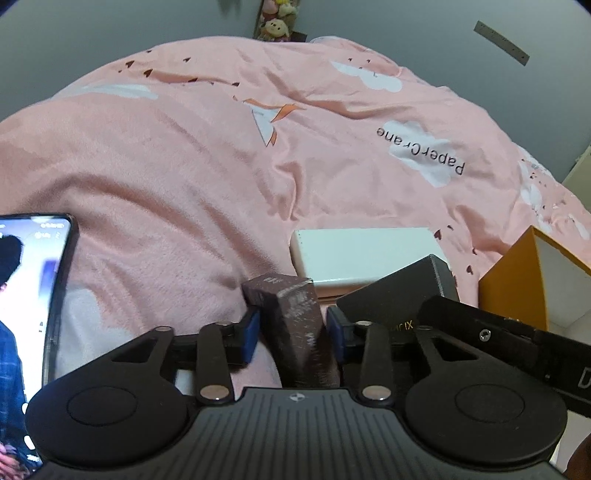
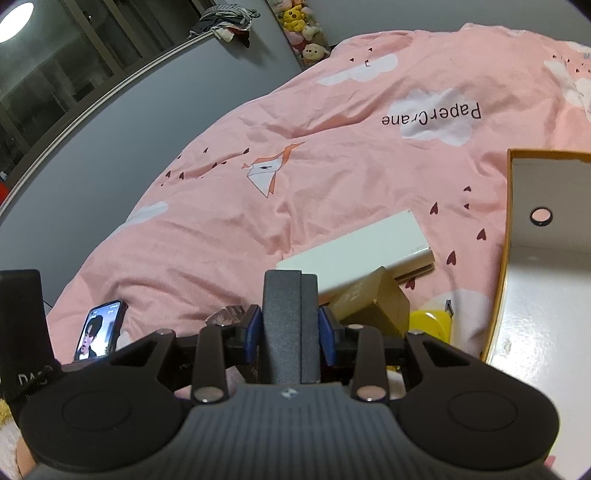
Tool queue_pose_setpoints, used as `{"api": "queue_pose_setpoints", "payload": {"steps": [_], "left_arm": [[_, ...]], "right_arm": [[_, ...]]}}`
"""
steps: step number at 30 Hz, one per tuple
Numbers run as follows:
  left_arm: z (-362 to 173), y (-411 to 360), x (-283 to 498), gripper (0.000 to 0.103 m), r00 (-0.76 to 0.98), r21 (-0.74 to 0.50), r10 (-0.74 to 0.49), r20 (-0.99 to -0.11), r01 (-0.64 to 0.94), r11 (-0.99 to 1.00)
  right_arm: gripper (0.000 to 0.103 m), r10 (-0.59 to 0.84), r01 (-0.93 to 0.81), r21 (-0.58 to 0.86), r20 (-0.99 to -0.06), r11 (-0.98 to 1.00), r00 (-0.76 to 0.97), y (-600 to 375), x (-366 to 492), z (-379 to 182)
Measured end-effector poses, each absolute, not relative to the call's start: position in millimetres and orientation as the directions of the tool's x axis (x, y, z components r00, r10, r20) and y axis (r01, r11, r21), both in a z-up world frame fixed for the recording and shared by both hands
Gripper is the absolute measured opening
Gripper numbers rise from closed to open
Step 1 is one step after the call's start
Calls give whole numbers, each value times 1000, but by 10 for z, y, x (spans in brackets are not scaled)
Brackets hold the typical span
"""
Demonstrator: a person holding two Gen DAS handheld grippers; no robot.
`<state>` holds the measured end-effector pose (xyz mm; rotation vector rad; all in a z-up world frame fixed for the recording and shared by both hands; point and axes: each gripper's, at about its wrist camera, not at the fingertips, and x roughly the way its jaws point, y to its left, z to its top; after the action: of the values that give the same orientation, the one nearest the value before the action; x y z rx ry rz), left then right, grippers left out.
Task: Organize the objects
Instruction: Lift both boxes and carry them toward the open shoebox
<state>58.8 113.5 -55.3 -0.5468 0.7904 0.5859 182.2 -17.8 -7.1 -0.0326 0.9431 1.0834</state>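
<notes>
My left gripper [image 1: 293, 325] is shut on a dark maroon box [image 1: 295, 317], held above the pink bedspread [image 1: 184, 166]. My right gripper [image 2: 290, 317] is shut on a dark grey box [image 2: 290, 314], which also shows at the right of the left wrist view [image 1: 399, 295]. A flat white box [image 1: 362, 254] lies on the bed just ahead, also in the right wrist view [image 2: 362, 251]. A gold box [image 2: 373, 302] leans against it. An open orange box with a white inside [image 2: 546, 258] stands at the right, also in the left wrist view [image 1: 517, 280].
A phone with a lit screen [image 2: 98, 330] lies on the bed at the left, also in the left wrist view [image 1: 29, 314]. A yellow object [image 2: 432, 325] sits beside the orange box. A clear faceted object [image 2: 225, 315] lies near my right gripper. Plush toys [image 2: 299, 26] sit beyond the bed.
</notes>
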Motion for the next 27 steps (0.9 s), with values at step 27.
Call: {"api": "queue_pose_setpoints", "payload": {"steps": [27], "left_arm": [[577,175,769,25,772,-461,-240,-589,-76,884]], "right_arm": [[35,545,-579,79,-457,812,702,-1960,1175,1094]]}}
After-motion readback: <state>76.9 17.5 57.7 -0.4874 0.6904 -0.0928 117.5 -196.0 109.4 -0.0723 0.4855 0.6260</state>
